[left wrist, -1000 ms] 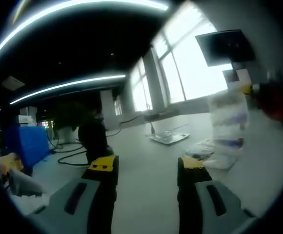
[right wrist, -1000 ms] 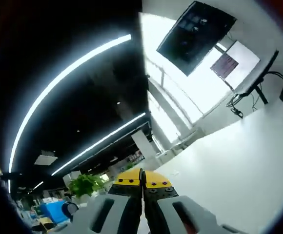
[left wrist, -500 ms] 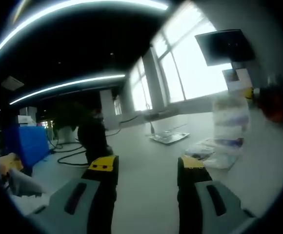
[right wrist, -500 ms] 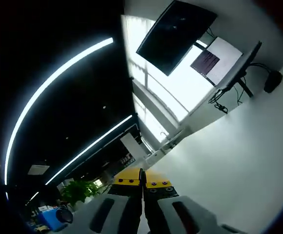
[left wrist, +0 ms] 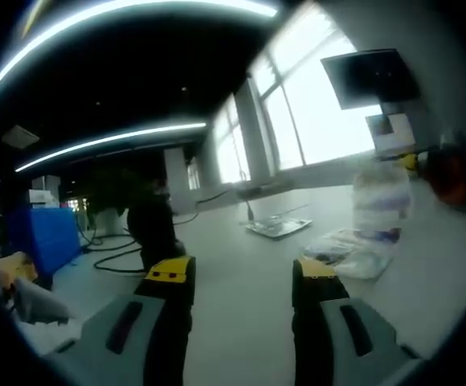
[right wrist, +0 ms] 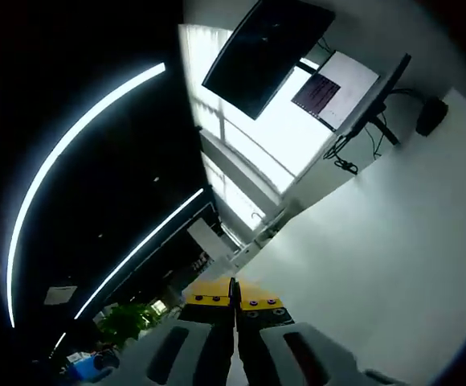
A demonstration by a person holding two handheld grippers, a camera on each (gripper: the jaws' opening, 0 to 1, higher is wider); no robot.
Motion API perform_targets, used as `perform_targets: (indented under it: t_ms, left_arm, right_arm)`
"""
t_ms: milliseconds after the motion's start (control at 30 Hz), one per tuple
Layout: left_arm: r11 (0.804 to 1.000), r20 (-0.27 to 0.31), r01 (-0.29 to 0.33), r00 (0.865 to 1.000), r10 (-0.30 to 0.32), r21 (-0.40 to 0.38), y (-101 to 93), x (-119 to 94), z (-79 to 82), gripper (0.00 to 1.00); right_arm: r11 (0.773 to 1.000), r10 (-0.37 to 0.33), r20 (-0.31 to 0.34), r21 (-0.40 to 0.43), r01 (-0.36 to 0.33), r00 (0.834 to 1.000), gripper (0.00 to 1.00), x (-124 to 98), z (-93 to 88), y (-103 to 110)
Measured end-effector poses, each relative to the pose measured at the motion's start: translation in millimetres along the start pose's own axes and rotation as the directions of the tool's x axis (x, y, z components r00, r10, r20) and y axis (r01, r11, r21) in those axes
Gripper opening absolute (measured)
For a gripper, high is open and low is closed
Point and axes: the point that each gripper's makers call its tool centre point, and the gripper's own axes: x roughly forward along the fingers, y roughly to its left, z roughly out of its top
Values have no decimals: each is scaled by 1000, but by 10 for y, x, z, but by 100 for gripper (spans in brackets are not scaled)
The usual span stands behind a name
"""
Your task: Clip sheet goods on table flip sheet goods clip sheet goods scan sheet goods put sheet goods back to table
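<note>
L claw (left wrist: 241, 277) wide apart, empty, over desk (left wrist: 241, 241); sheet goods (left wrist: 365, 245) right of frame; R claw (right wrist: 234, 293) clenched, holding what: can't tell.

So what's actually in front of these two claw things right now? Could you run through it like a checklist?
Surface: white table, mostly bare.
Job's things: clear plastic packets lying on the table; one blurred packet held upright above them.
Clutter: flat tray-like item; small dark device.
Grippers: left gripper open, fingers apart, nothing between them; right gripper shut, what it pinches cannot be told.
Cables: black cables trailing at the table's far edge; cables below the monitor stand.
Surroundings: wall screen, monitor, windows, ceiling light strips, plant.
</note>
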Motion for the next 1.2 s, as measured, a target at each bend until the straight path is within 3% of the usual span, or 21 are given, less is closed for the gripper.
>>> perform_targets:
  t_ms: [67,167,267,767,900,1067,1200]
  left_arm:
    - [1000,0,-2,1000,2,0,4,-1,0,41]
    - [1000,4,-6,1000,6,-3,13,-6,9,41]
    - [1000,5,-8,1000,8,-3,23,-7,10,41]
    - [1000,0,-10,1000,10,1,26,0,-2,41]
    - [1000,2,-9,1000,9,0,25,1,2,41]
    - [1000,2,-7,1000,7,5,19,2,3,41]
    - [1000,3,-10,1000,10,3,21,0,7,41]
  right_arm:
    - [997,-24,-20,70,25,1000,0,8,-51,-62]
    - [997,-44,-35,64,46,998,0,11,-106,-121]
    - [991,-69,-66,109,76,995,0,4,-184,-190]
    - [989,-115,-78,79,121,990,0,-17,-187,-321]
    - [996,-79,-63,47,82,995,26,-31,-157,-253]
    - [999,-42,-31,13,43,999,37,-48,-71,-178]
    - [1000,-18,-7,-16,17,1000,39,-51,22,-114]
